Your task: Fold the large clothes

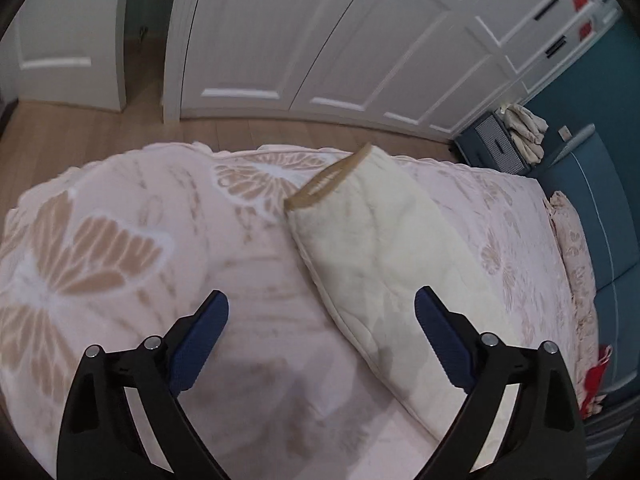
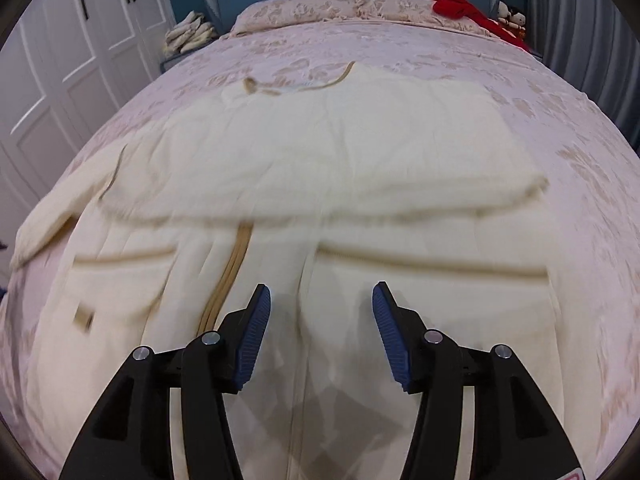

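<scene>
A large cream quilted coat (image 2: pixel 320 168) with tan trim and a tan zipper lies spread on the bed in the right wrist view. One sleeve is folded across its chest. My right gripper (image 2: pixel 322 300) hovers over the coat's lower front, open, with nothing between its blue pads. In the left wrist view the other sleeve (image 1: pixel 384 248), with a tan cuff, lies stretched out over the bedspread. My left gripper (image 1: pixel 322 312) stands wide open above the sleeve's near edge and the bedspread, holding nothing.
The pink floral bedspread (image 1: pixel 120 240) covers the whole bed. Pillows (image 2: pixel 304 8) and a red garment (image 2: pixel 464 8) lie at the blue headboard. White wardrobe doors (image 1: pixel 320 40) and a wooden floor run along one side. A blue nightstand (image 1: pixel 492 144) carries a pile of cloth.
</scene>
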`<state>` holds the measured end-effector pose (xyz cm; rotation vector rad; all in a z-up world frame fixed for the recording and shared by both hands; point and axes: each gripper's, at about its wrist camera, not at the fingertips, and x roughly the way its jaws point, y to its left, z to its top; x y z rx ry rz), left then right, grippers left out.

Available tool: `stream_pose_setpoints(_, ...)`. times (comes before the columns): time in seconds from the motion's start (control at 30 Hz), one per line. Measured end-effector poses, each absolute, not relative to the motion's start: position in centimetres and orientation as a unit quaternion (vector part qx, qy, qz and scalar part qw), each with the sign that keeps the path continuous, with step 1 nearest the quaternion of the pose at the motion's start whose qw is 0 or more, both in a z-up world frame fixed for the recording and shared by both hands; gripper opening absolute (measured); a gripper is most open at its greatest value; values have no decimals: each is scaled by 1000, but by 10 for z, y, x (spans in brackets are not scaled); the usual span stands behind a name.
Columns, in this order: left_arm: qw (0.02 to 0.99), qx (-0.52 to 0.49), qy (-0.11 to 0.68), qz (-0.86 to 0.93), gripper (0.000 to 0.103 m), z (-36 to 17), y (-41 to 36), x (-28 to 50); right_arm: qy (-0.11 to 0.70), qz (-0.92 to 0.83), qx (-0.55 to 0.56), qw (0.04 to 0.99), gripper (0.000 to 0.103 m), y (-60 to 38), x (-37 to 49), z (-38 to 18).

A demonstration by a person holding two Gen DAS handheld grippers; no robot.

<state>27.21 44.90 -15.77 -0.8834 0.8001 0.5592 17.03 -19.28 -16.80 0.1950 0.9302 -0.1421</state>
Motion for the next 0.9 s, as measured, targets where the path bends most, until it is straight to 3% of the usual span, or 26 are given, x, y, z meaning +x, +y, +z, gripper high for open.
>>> stream_pose_setpoints(0.1,789,-412,378,254,72,-165,454,283,465,-57,87,879,56,-180,145,-167)
stream_pose_setpoints(0.13,798,-401,379,243,50,-161,452,288,470,-55,83,877,57,-178,140,-167)
stream_pose_setpoints(0.17,802,-394,396,211,19,-159,446,301,474,-54,78,875,57,-175,135,-166)
stream_pose_setpoints(0.2,802,-383,408,208,11,-157,438,307,478,-51,74,874,57,-172,129,-165)
stream_pose_setpoints(0.27,827,-360,390,184,5,-131,415,316,481,-45,76,873,57,-170,120,-162)
stream_pose_setpoints(0.37,872,-310,357,126,4,-71,361,328,475,-43,82,875,57,-172,110,-155)
stream_pose_setpoints(0.57,939,-177,284,-81,5,70,150,327,461,-52,118,878,57,-190,97,-145)
stream_pose_setpoints(0.7,931,-129,284,-189,6,94,17,307,452,-64,132,880,57,-207,84,-140)
stream_pose_setpoints(0.73,924,-122,296,-211,10,90,-13,303,452,-67,133,880,57,-210,81,-140)
stream_pose_setpoints(0.8,902,-120,337,-240,37,67,-69,295,451,-77,135,879,57,-221,73,-140)
stream_pose_setpoints(0.83,895,-121,358,-239,72,52,-87,290,450,-81,137,879,58,-226,70,-140)
stream_pose_setpoints(0.87,890,-126,372,-231,85,31,-106,281,449,-87,139,878,59,-232,67,-139)
stream_pose_setpoints(0.9,889,-130,374,-229,85,20,-110,275,447,-94,145,878,60,-239,64,-138)
